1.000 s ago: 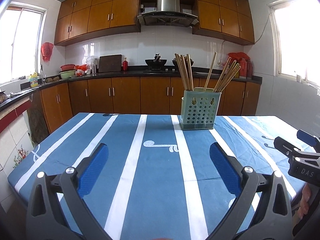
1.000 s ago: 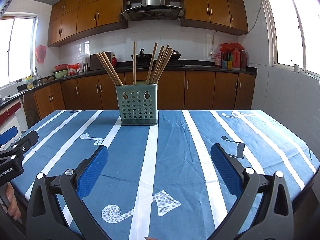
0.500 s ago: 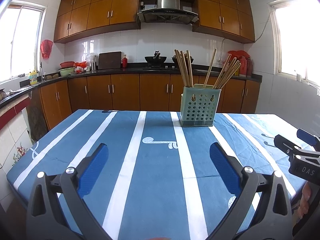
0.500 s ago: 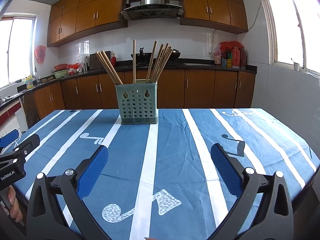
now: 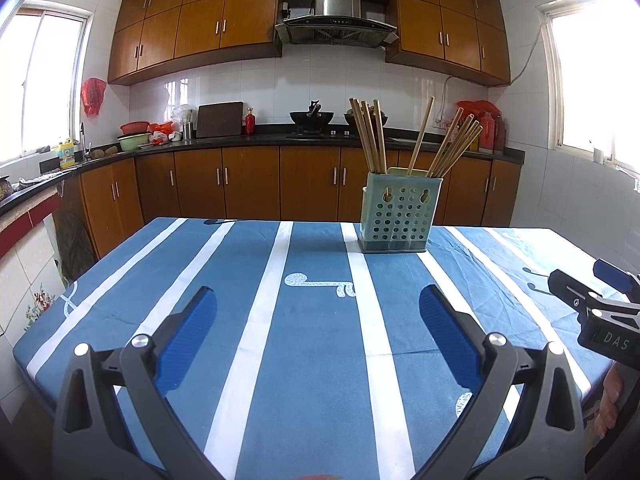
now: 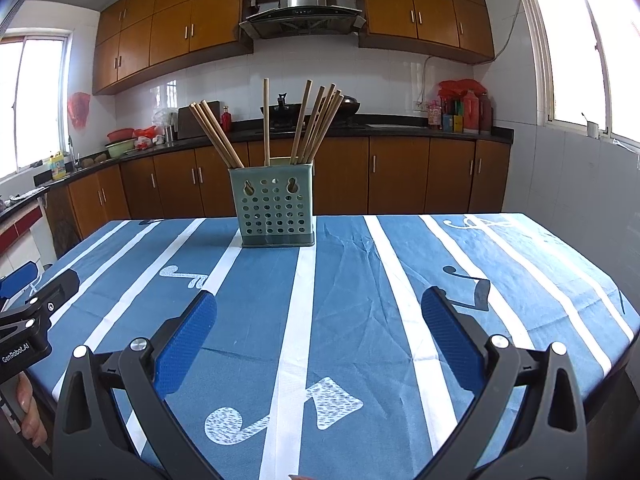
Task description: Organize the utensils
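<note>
A pale green perforated utensil holder [image 5: 398, 216] [image 6: 273, 205] stands upright at the far side of the table. Several wooden chopsticks [image 5: 370, 136] [image 6: 316, 122] lean out of it in separate bunches. My left gripper [image 5: 316, 306] hovers open over the near table edge, nothing between its blue pads. My right gripper [image 6: 318, 306] is open too and holds nothing. Each gripper shows at the side of the other's view, the right gripper [image 5: 588, 304] and the left gripper [image 6: 36, 300], with a hand [image 6: 28, 408] on the handle.
A blue tablecloth with white stripes and note prints [image 5: 312, 320] covers the table. Behind it run brown kitchen cabinets [image 5: 248, 184], a counter with a wok [image 5: 311, 117], bottles [image 6: 460, 114] and bowls [image 5: 132, 140]. Windows flank both sides.
Both grippers have drawn back and tilted slightly, so the holder sits a little lower and farther in view. Both stay open and nothing on the table has moved.
</note>
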Demonstrator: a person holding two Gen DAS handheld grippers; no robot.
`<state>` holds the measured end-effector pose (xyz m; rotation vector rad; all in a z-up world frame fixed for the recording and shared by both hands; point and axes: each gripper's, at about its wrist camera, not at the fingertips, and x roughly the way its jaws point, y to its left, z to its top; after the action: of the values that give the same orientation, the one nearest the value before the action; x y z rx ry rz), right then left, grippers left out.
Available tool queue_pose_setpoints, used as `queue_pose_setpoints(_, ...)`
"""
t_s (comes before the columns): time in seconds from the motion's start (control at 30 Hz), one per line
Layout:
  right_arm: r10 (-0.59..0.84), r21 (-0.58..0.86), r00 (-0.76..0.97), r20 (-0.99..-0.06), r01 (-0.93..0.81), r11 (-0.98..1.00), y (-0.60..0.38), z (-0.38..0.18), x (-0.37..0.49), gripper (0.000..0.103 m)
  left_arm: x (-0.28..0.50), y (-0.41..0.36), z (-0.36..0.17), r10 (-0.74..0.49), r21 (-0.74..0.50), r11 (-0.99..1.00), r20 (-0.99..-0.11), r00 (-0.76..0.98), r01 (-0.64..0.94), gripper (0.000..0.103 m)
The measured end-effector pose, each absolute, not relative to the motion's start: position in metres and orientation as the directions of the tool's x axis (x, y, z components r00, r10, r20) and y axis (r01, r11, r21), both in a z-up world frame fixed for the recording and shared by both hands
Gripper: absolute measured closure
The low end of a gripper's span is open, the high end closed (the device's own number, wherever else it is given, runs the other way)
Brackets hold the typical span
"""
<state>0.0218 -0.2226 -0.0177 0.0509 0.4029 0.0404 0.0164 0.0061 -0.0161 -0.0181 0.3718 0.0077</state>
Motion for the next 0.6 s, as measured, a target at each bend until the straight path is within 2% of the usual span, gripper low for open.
queue_pose_setpoints(0.6, 0.05, 0.061, 0.917, -0.395, -0.028, 0.998, -0.2237, -0.0182, 0.0218, 0.002, 0.0162, 0.0058, -0.016, 0.004, -0.017, 1.0, -0.365, 0.931, -0.011, 0.004)
